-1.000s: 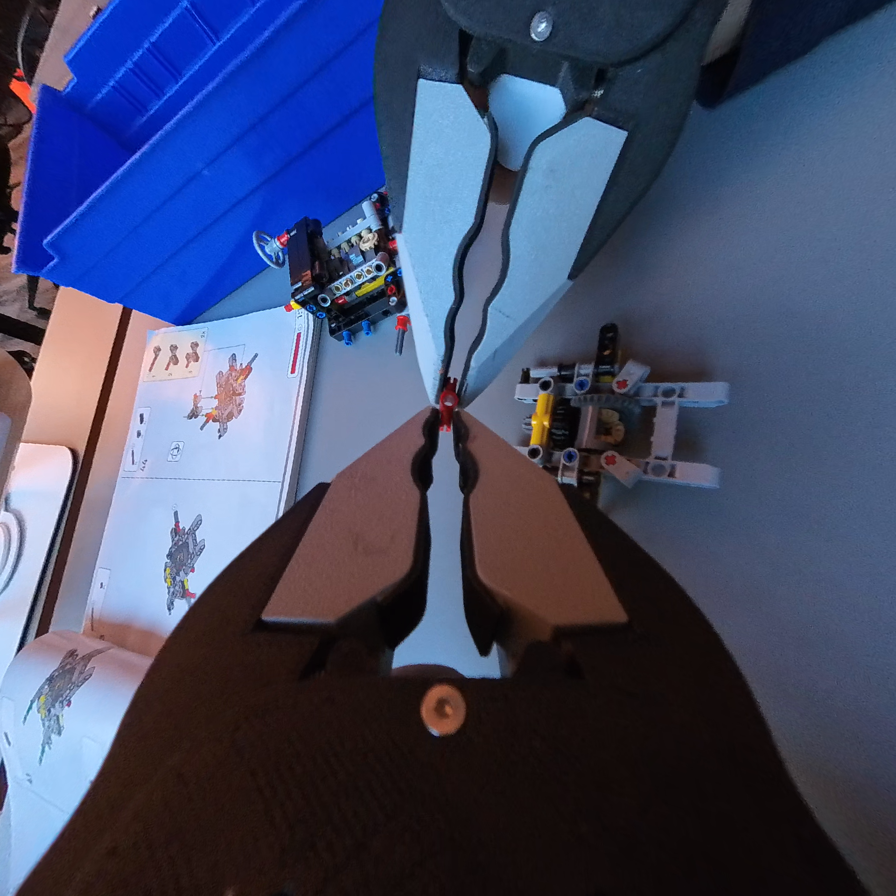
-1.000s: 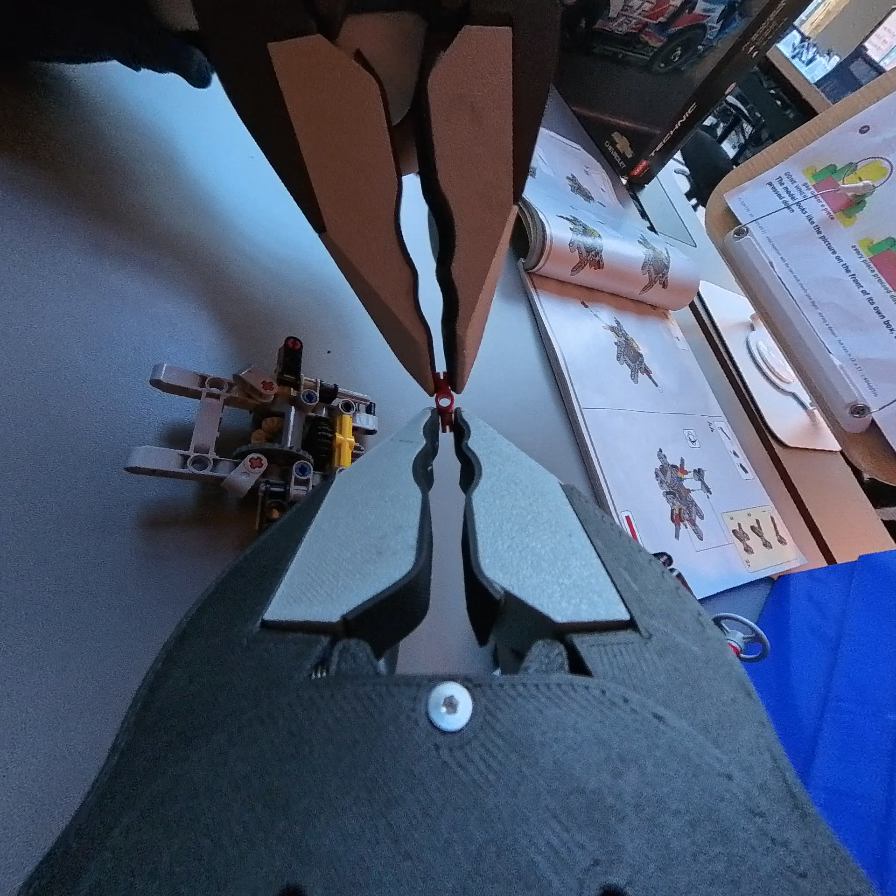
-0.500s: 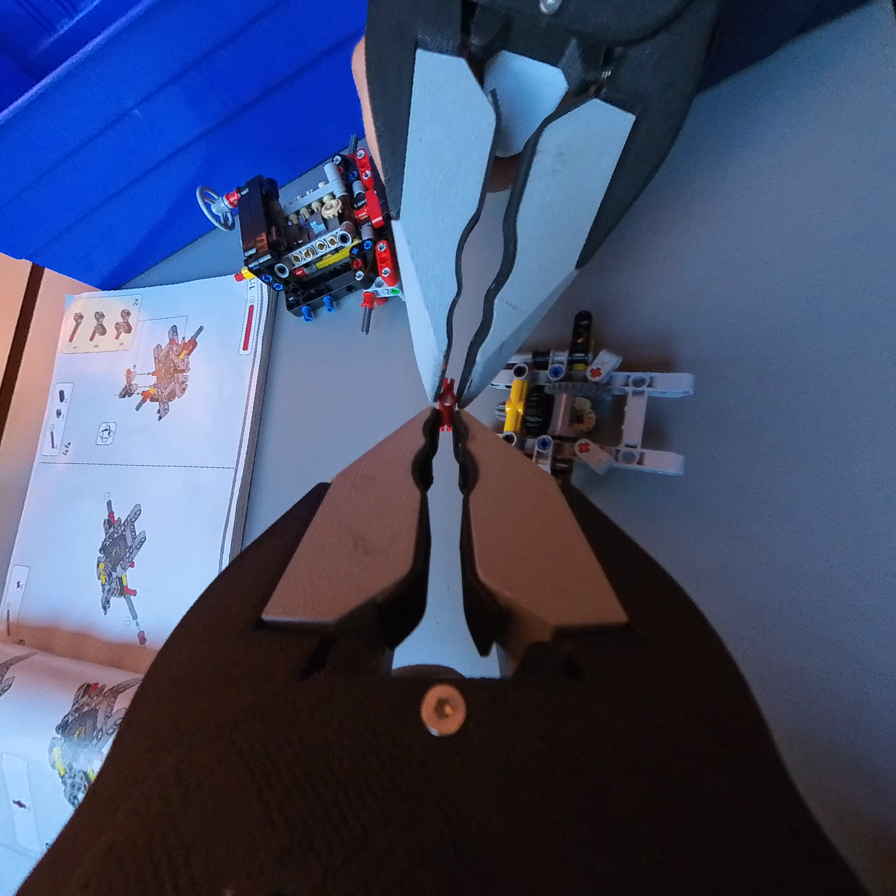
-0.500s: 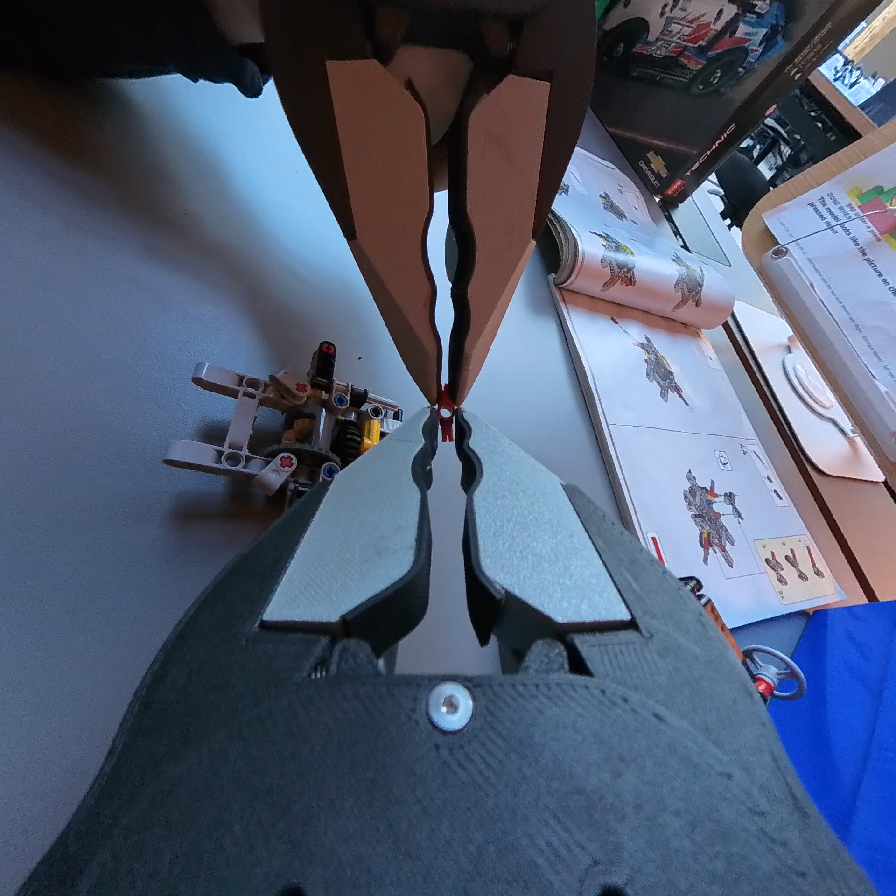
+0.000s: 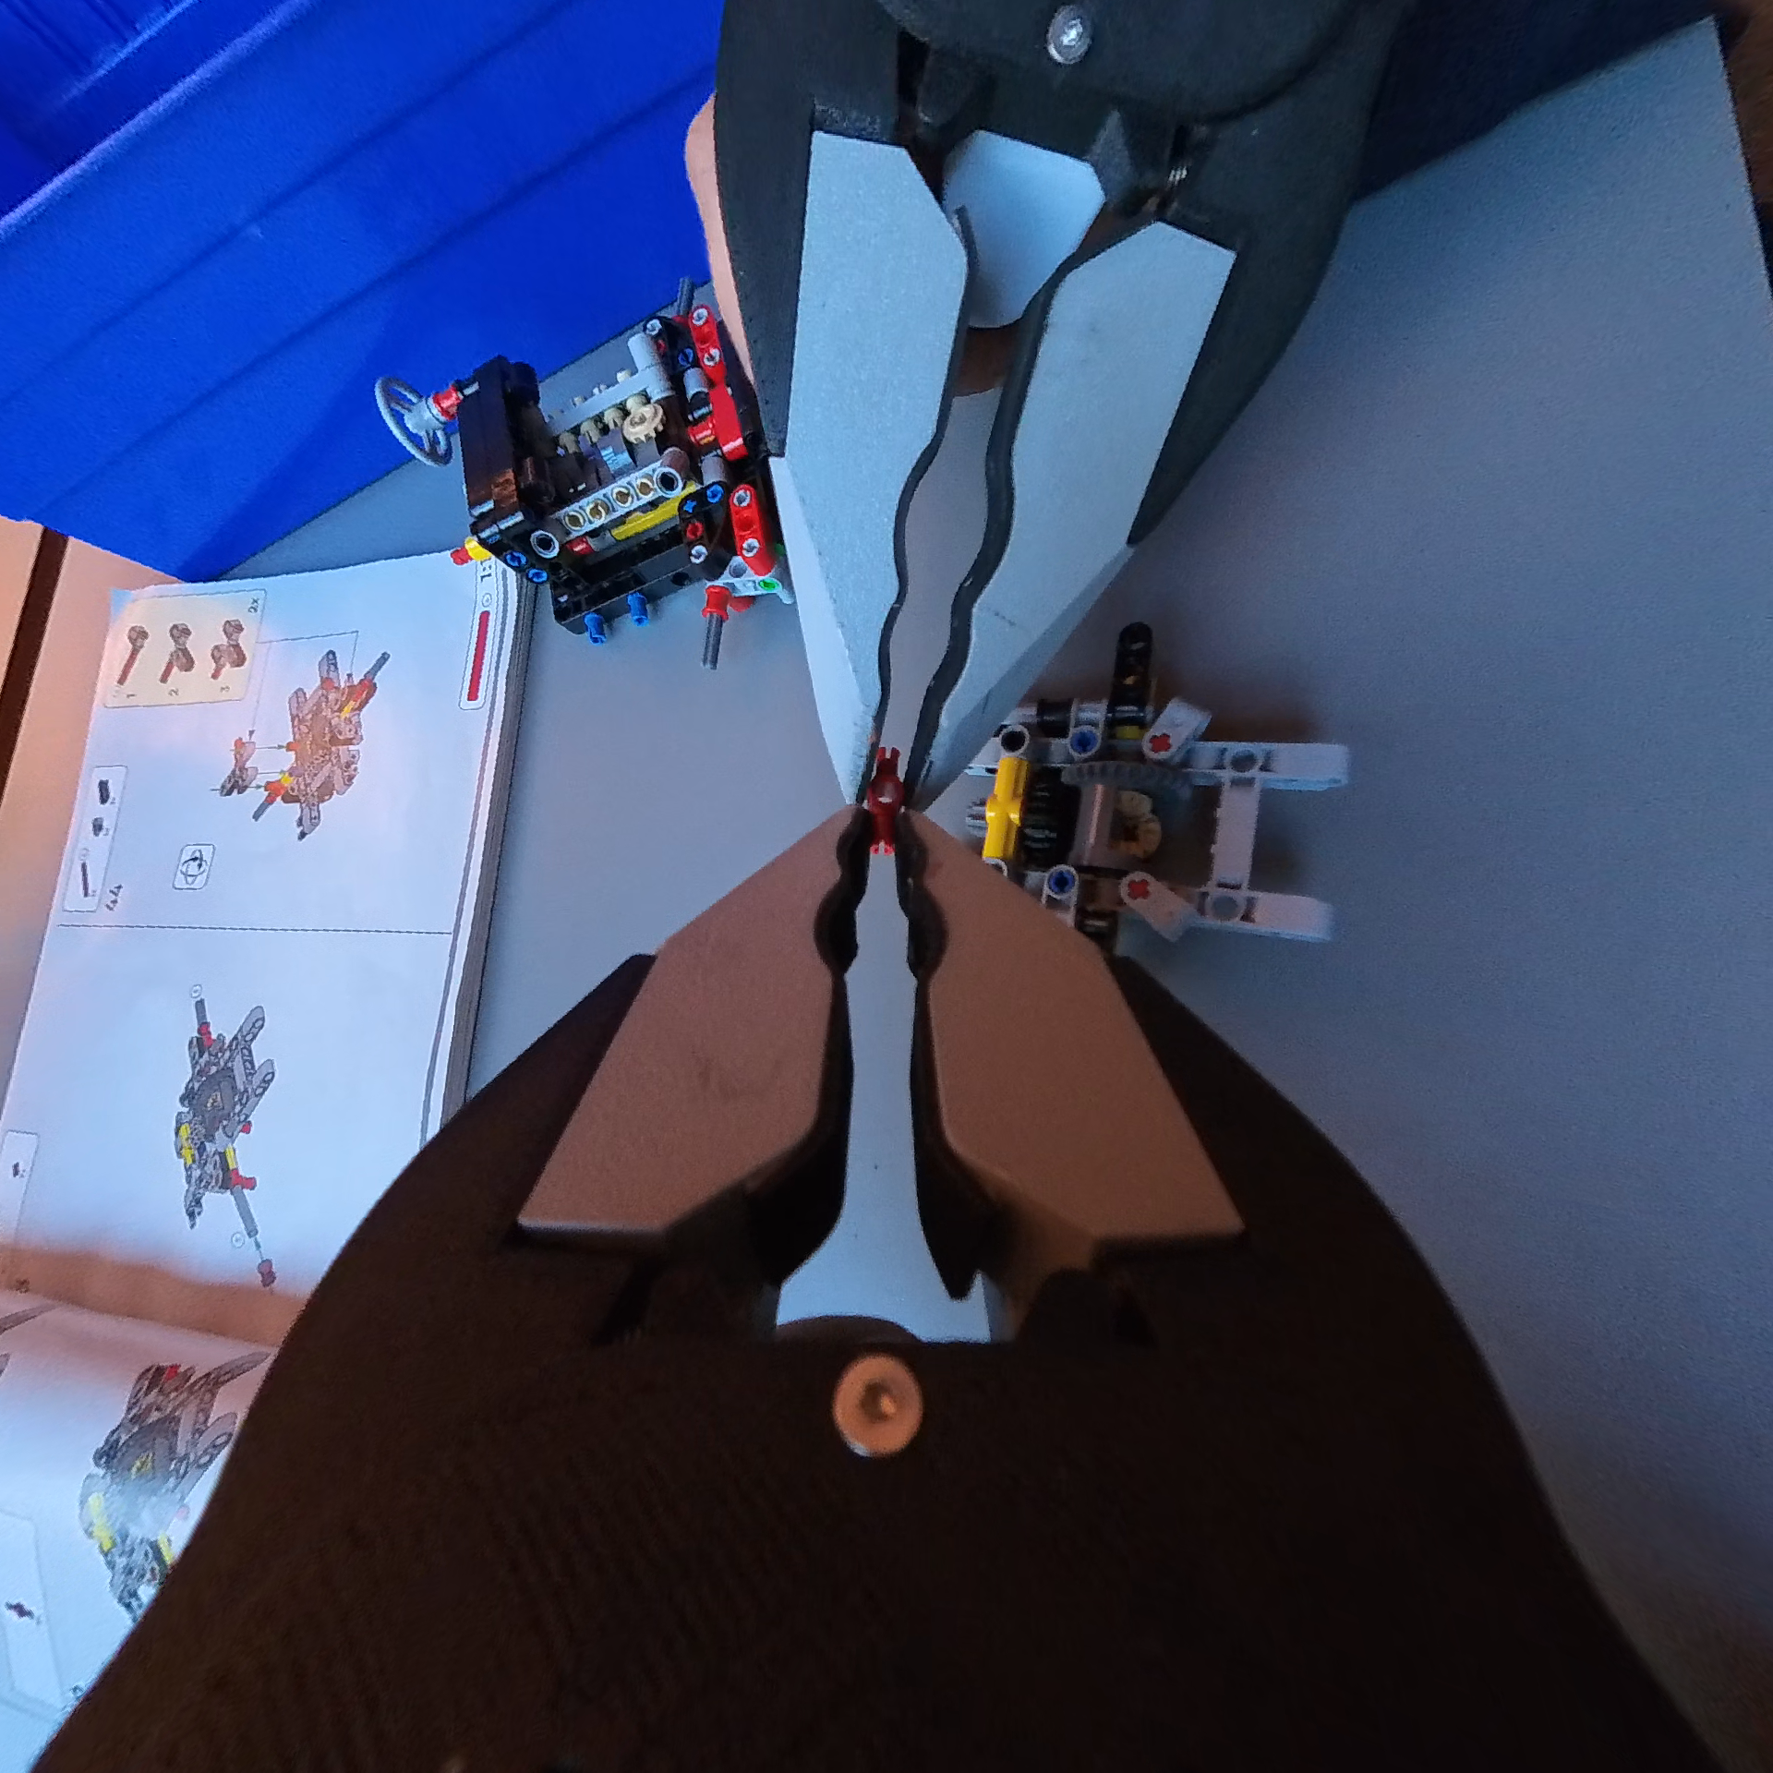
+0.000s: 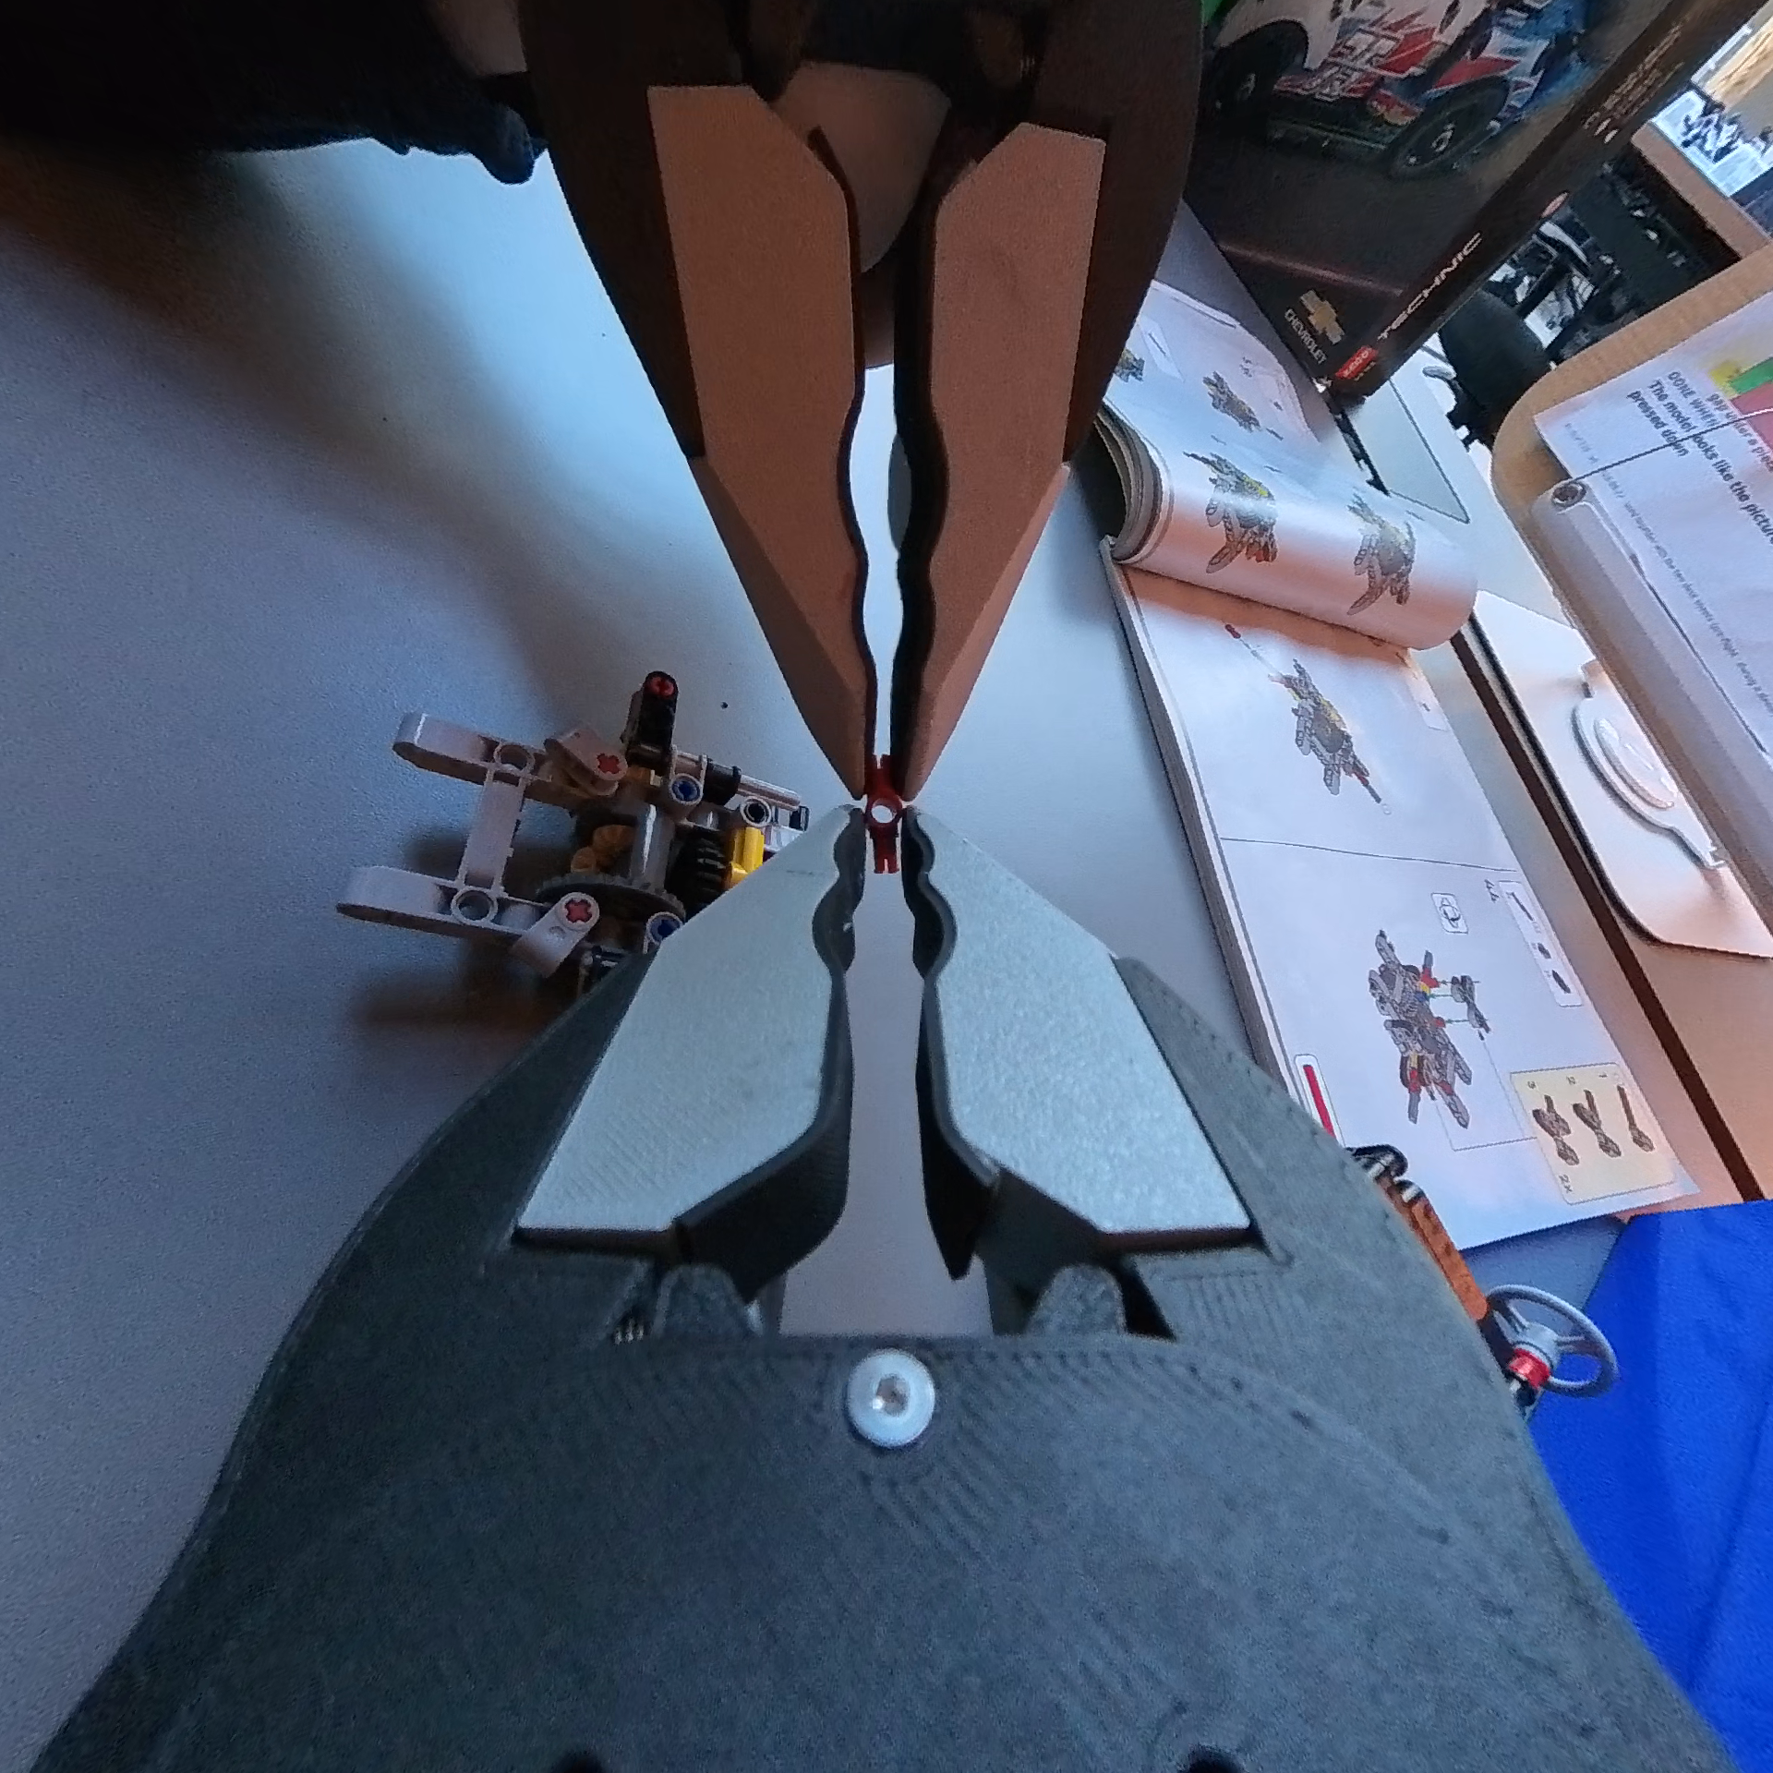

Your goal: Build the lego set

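Observation:
A small red connector piece (image 5: 884, 798) hangs above the grey table, pinched from both ends. My left gripper (image 5: 881, 827), with brown pads, is shut on its near end in the left wrist view. My right gripper (image 5: 889, 768), with grey pads, comes in from the top of that view and grips the far end. In the right wrist view my right gripper (image 6: 881, 833) is shut on the red connector (image 6: 882, 817), with the left gripper (image 6: 881, 782) tip to tip opposite. A grey and yellow brick assembly (image 5: 1151, 825) lies on the table just below the tips.
A black and red brick assembly (image 5: 614, 489) with a grey steering wheel (image 5: 413, 422) stands by a blue bin (image 5: 240, 240). An open instruction booklet (image 5: 269, 863) lies beside it, also in the right wrist view (image 6: 1391, 863). A dark product box (image 6: 1439, 144) stands behind. My two grippers' fingertips are within a few centimetres of each other.
Both grippers stay tip to tip, shut on the red connector. They have shifted together a little over the table, so the background has slid in both views.

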